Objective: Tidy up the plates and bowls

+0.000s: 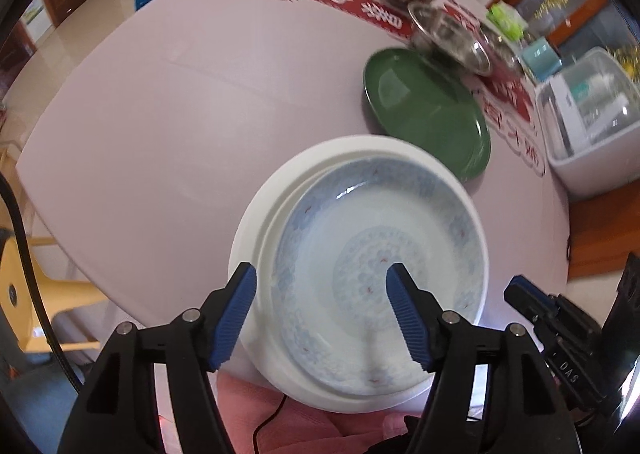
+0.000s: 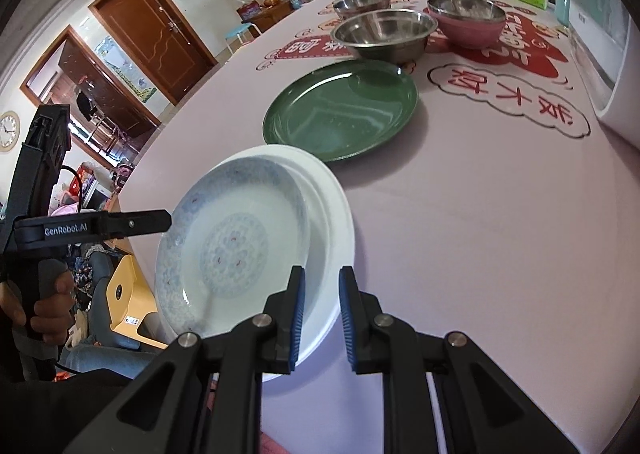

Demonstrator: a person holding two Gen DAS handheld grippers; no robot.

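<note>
Left hand-held gripper: jaws wide, holding nothing, poised over the near rim of the patterned plate, one finger outside the stack, one over the plate's well. Right hand-held gripper: jaws narrow, nothing visibly pinched, its tips just above the near edge of the white plate. Directly ahead of both: patterned plate resting slightly off-centre in the white plate, at the tabletop edge. Just beyond: green plate, alone, flat. Farther out: steel bowls and pink bowl, well apart from the stack. Handling, judged: glazed plates look stiff, slick, breakable, moderately heavy; best taken by the rim, pads across the lip, lifted level. Green plate next, same hold.
</note>
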